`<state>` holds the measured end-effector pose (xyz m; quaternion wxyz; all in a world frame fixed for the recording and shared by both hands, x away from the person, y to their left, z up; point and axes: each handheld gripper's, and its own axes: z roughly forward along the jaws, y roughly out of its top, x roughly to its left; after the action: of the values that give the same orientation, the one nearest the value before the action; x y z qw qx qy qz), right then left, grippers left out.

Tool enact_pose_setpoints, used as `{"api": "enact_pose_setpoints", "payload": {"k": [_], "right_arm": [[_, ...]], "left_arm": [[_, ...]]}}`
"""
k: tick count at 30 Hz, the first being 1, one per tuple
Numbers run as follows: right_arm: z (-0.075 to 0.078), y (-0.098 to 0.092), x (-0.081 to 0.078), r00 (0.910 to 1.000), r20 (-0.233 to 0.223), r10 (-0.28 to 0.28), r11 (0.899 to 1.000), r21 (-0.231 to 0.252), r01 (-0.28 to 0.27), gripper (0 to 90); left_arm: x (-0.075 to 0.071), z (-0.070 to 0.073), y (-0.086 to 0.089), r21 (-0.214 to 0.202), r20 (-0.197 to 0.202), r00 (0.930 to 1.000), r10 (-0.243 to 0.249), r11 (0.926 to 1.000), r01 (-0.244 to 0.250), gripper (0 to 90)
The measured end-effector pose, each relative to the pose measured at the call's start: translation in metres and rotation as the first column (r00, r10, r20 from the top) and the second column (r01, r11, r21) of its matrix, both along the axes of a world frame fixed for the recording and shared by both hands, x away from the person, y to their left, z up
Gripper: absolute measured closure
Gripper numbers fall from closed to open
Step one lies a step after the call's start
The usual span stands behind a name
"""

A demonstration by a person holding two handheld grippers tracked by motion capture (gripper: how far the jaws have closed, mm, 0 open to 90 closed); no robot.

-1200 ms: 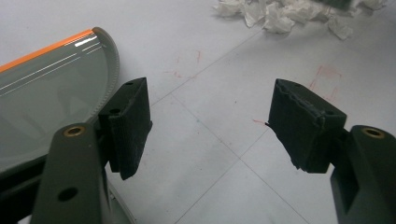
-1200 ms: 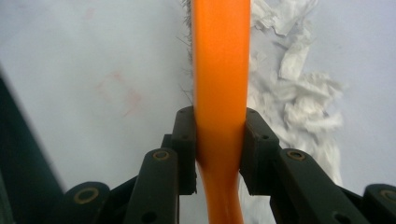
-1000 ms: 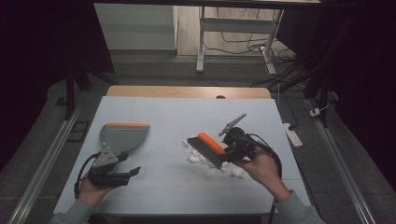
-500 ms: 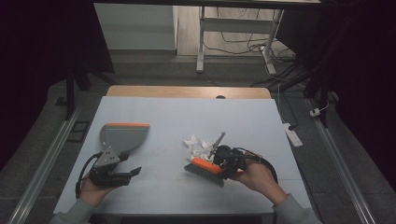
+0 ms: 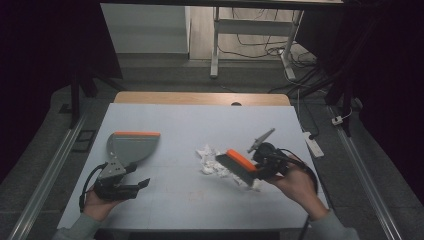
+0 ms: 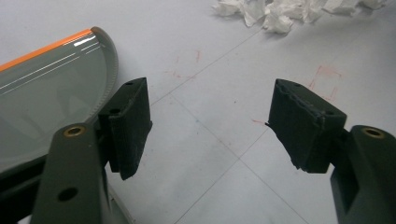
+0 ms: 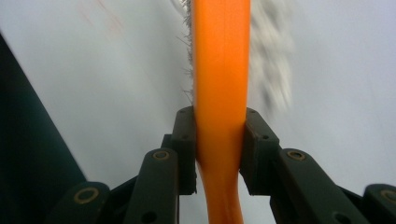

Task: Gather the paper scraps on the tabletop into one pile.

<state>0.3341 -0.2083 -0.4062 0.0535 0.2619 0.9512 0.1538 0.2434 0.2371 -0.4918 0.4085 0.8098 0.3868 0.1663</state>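
In the high view, the right gripper (image 5: 260, 167) lies low over the right half of the white table (image 5: 200, 125), clenched on a hand brush (image 5: 239, 165) with an orange back and dark bristles. The brush head sticks out ahead of the jaws toward the table's middle, and its bristles sit on a scatter of crumpled white paper scraps (image 5: 207, 159), which lie just ahead of and under the brush. The left gripper (image 5: 131, 186) rests near the front left of the table, its jaws spread apart and holding nothing. A grey dustpan (image 5: 131, 147) with an orange edge lies flat just beyond it, well apart from the scraps.

In the left gripper view, the two black jaws stand wide, with bare table between them. The dustpan (image 6: 42, 88) lies just outside the jaw on the left of the frame, its curved rim near that pad; whether they touch I cannot tell. The paper scraps (image 6: 280, 14) lie far ahead of the jaws, toward the side of the other jaw.

In the right gripper view, both pads press against the sides of the brush's orange handle (image 7: 220, 93), which runs straight out from between them. Blurred pale bristles (image 7: 271, 60) show on either side of the handle beyond the jaw tips, over the white table (image 7: 345, 70).
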Motion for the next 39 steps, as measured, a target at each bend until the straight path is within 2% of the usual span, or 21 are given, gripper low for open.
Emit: {"api": "enact_pose_setpoints", "payload": {"k": [1, 3, 4, 6, 9, 13, 15, 17, 22, 24, 26, 27, 31, 32, 33, 34, 35, 37, 38, 39], "right_arm": [[0.000, -0.009, -0.003, 1.0000, -0.009, 0.001, 1.000, -0.029, -0.001, 70.8], [-0.002, -0.025, -0.010, 0.9984, -0.027, 0.050, 0.995, -0.080, -0.052, 70.8], [-0.003, -0.032, -0.012, 0.9968, -0.044, 0.066, 0.993, -0.090, -0.070, 70.8], [-0.006, -0.041, -0.015, 0.9966, -0.061, 0.055, 0.990, -0.128, -0.062, 70.8], [-0.016, -0.045, -0.017, 0.9887, -0.102, 0.110, 0.984, -0.131, -0.123, 70.8], [-0.032, -0.039, -0.010, 0.9716, -0.125, 0.201, 0.963, -0.154, -0.219, 70.8], [-0.035, -0.034, -0.001, 0.9689, -0.119, 0.217, 0.963, -0.138, -0.233, 70.7], [-0.037, -0.027, 0.007, 0.9604, -0.095, 0.262, 0.950, -0.153, -0.274, 70.7], [-0.039, -0.003, 0.025, 0.9485, -0.071, 0.309, 0.930, -0.186, -0.317, 70.7], [-0.037, 0.004, 0.030, 0.9485, -0.033, 0.315, 0.929, -0.193, -0.315, 70.7], [-0.035, 0.008, 0.036, 0.9512, 0.016, 0.308, 0.936, -0.185, -0.300, 70.8], [-0.034, 0.010, 0.040, 0.9540, 0.039, 0.297, 0.942, -0.173, -0.286, 70.8], [-0.030, 0.011, 0.046, 0.9723, 0.064, 0.225, 0.972, -0.087, -0.219, 70.7], [-0.026, 0.007, 0.045, 0.9787, 0.070, 0.193, 0.981, -0.049, -0.190, 70.7], [-0.021, 0.003, 0.043, 0.9874, 0.058, 0.147, 0.989, 0.001, -0.147, 70.7], [-0.016, -0.004, 0.042, 0.9935, 0.052, 0.101, 0.994, 0.047, -0.104, 70.7], [-0.011, -0.011, 0.041, 0.9983, 0.047, 0.036, 0.996, 0.083, -0.040, 70.7], [-0.003, -0.023, 0.038, 0.9963, 0.023, -0.082, 0.990, 0.113, 0.079, 70.7], [-0.001, -0.028, 0.038, 0.9901, 0.020, -0.139, 0.985, 0.107, 0.136, 70.7], [0.000, -0.033, 0.038, 0.9790, 0.018, -0.203, 0.976, 0.088, 0.201, 70.7]], "left_arm": [[0.000, 0.000, -0.001, 0.000, 0.000, 1.0000, -0.004, 1.0000, 0.004, 30.2], [0.000, 0.000, -0.002, 0.003, 0.003, 1.0000, -0.008, 1.0000, 0.008, 30.3], [0.000, 0.001, -0.002, 0.001, 0.003, 1.0000, -0.008, 1.0000, 0.008, 30.3], [0.001, 0.001, -0.002, -0.002, 0.002, 1.0000, -0.008, 1.0000, 0.008, 30.3], [0.002, 0.000, -0.003, 0.005, 0.000, 1.0000, -0.007, 1.0000, 0.007, 30.3], [0.002, 0.000, -0.004, 0.012, -0.002, 1.0000, -0.005, 0.9999, 0.005, 30.2], [0.001, 0.000, -0.005, 0.015, -0.003, 1.0000, -0.003, 0.9999, 0.003, 30.2], [0.002, -0.001, -0.005, 0.017, -0.005, 1.0000, -0.003, 0.9999, 0.003, 30.2], [0.002, -0.001, -0.005, 0.020, -0.006, 1.0000, -0.002, 0.9998, 0.002, 30.1], [0.002, -0.001, -0.005, 0.020, -0.006, 1.0000, -0.001, 0.9998, 0.001, 30.1], [0.001, -0.001, -0.005, 0.020, -0.007, 1.0000, 0.000, 0.9998, 0.001, 30.1], [0.001, -0.001, -0.005, 0.021, -0.007, 1.0000, 0.000, 0.9998, 0.000, 30.1], [0.000, -0.001, -0.003, 0.016, -0.007, 1.0000, 0.000, 0.9999, 0.000, 30.1], [0.000, -0.001, -0.003, 0.014, -0.006, 1.0000, 0.001, 0.9999, -0.001, 30.1], [0.000, -0.001, -0.002, 0.011, -0.006, 1.0000, 0.002, 0.9999, -0.002, 30.2], [0.000, -0.001, -0.002, 0.012, -0.005, 1.0000, 0.003, 0.9999, -0.003, 30.2], [0.000, -0.001, -0.001, 0.011, -0.006, 1.0000, 0.003, 0.9999, -0.003, 30.2], [0.001, -0.001, -0.002, 0.012, -0.007, 1.0000, 0.001, 0.9999, -0.001, 30.2], [0.001, -0.001, -0.003, 0.013, -0.007, 1.0000, -0.002, 0.9999, 0.002, 30.2], [0.000, -0.001, -0.004, 0.015, -0.004, 1.0000, -0.004, 0.9999, 0.005, 30.2]]}}
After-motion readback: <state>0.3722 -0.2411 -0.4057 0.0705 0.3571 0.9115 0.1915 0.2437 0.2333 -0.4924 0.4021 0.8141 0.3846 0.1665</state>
